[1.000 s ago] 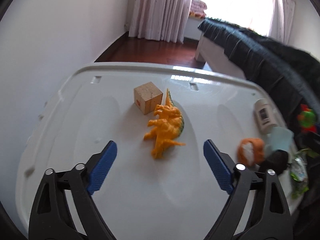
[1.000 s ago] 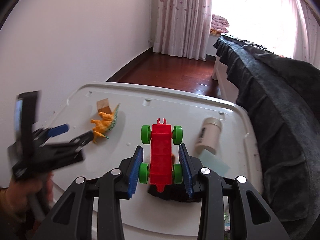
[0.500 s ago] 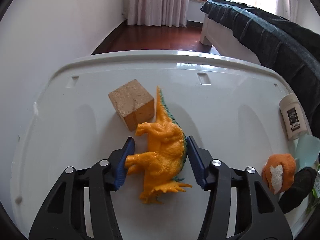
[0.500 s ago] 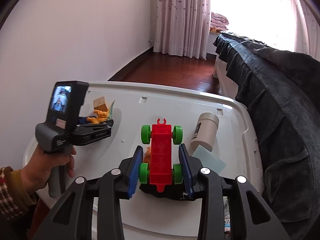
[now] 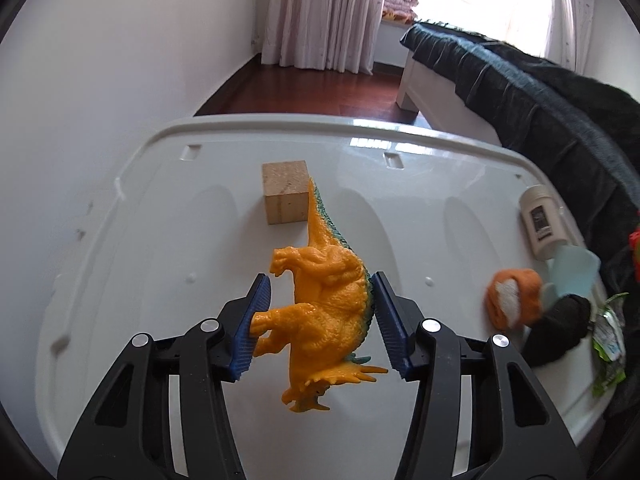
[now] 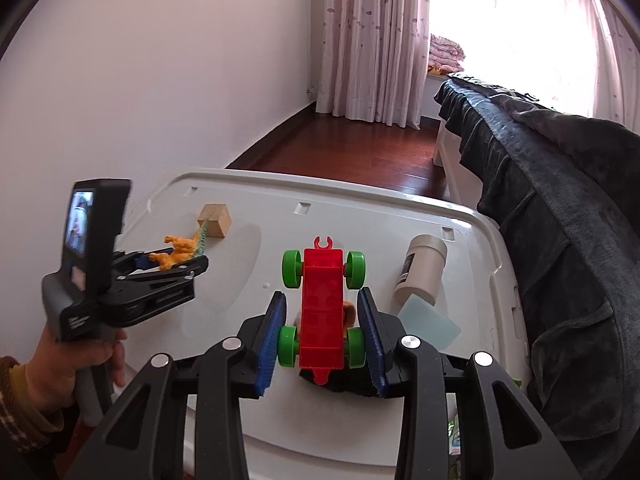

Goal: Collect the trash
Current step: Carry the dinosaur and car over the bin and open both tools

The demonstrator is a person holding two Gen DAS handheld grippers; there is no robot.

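Observation:
My left gripper (image 5: 320, 280) is shut on an orange toy dinosaur (image 5: 328, 300) with a green spiny back, holding it head down above the white plastic lid (image 5: 160, 240). The right wrist view shows that same left gripper (image 6: 176, 264) in a person's hand, with the dinosaur (image 6: 178, 250) sticking out between its fingers. My right gripper (image 6: 322, 296) is shut on a red toy car (image 6: 322, 320) with green wheels, its blue pads pressing on the rear wheels. The car hangs over the near part of the lid (image 6: 248, 208).
A wooden block (image 5: 285, 192) lies beyond the dinosaur. At the lid's right side are a white bottle (image 5: 542, 220) on its side, a pale blue card (image 5: 576, 268), an orange-and-white ball (image 5: 512, 300), a black lump (image 5: 560, 328) and a green wrapper (image 5: 608, 340). A dark-covered bed (image 5: 540, 92) runs along the right.
My left gripper went from wide open to shut around the dinosaur, then rose with it off the lid. The right gripper has kept still with the red car.

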